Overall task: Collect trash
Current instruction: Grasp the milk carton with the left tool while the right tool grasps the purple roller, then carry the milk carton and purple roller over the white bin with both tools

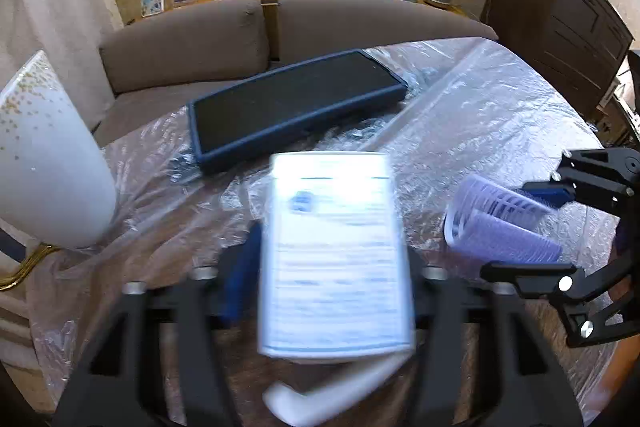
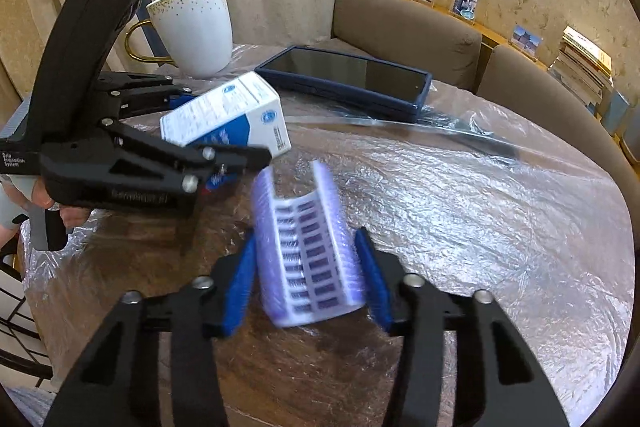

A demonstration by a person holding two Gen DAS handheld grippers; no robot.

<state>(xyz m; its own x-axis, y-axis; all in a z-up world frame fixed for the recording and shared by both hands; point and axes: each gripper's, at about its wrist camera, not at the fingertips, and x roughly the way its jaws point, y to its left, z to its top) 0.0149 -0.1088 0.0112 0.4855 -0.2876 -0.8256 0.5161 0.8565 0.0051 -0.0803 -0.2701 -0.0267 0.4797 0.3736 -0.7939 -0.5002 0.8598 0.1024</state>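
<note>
A white carton with blue print point(image 1: 332, 227) sits between the fingers of my left gripper point(image 1: 332, 239), which is shut on it; the carton is blurred. The right wrist view shows the same carton point(image 2: 224, 111) tilted above the table in the left gripper point(image 2: 228, 123). A purple ribbed curved plastic piece point(image 2: 308, 251) stands between the blue pads point(image 2: 240, 279) of my right gripper point(image 2: 306, 235), which is shut on it. In the left wrist view that purple piece point(image 1: 500, 223) and the right gripper point(image 1: 512, 227) are at the right.
The round table point(image 1: 480, 115) is covered in crinkled clear film. A white mug with gold dots point(image 2: 196, 27) and a dark blue tablet point(image 2: 348, 79) stand at the back. A brown sofa point(image 1: 180, 43) curves behind the table. A white curved piece point(image 1: 320, 387) shows below the carton.
</note>
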